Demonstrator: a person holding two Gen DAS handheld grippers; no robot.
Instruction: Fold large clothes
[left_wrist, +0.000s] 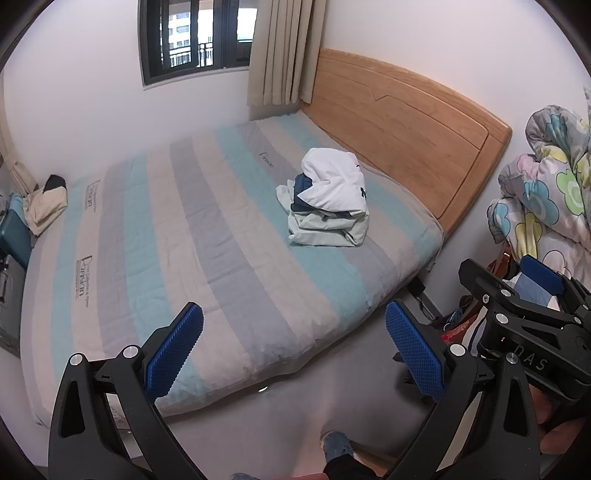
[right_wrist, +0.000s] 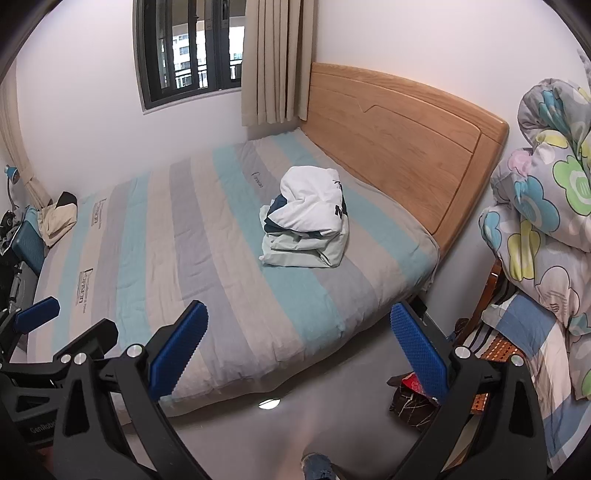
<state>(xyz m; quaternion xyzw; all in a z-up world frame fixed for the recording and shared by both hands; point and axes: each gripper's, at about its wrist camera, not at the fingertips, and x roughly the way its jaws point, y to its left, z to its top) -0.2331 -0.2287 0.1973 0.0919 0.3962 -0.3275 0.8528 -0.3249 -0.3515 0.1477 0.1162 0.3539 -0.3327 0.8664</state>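
Both grippers are hovering over the floor at the foot side of the bed, well apart from the clothes. The left gripper is gaping wide with nothing between its blue pads; the right gripper is just as wide open and also holding nothing. In each view the other gripper is poking in at the edge, also spread and empty.

The pile of clothes is sitting on the striped sheet near the headboard, toward the right side of the mattress. A white garment is lying on top, something dark blue is peeking out under it, and a pale green piece is lying at the bottom, roughly folded. How many items there are is hard to tell.

Judging by the drape and creases, this is looking like soft, light cotton: it will be going limp, sagging and bunching, not slippery, not fragile. Layers will likely be dragging along together, so pinching only the top white piece matters. The best hold is probably an outer edge or a corner of the white garment, one gripper on each side, so it is hanging flat when lifted. Grabbing the mound's middle is risking a wad.

A beige cloth is lying at the far left corner, and a flowered quilt is stacked on the right.
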